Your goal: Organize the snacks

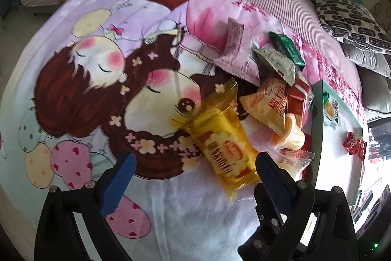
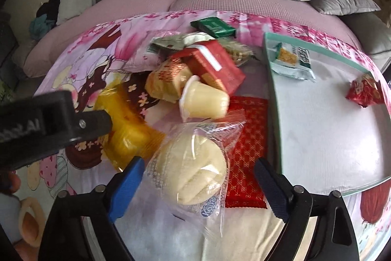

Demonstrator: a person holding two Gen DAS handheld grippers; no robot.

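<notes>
we see the right gripper (image 2: 198,177) open wide around a wrapped bun (image 2: 193,170), pads not pressing. the left gripper (image 1: 195,170) hangs open and empty over a yellow packet (image 1: 220,146).

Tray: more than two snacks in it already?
No, the tray holds just a green-white packet and a red wrapped candy.
</notes>
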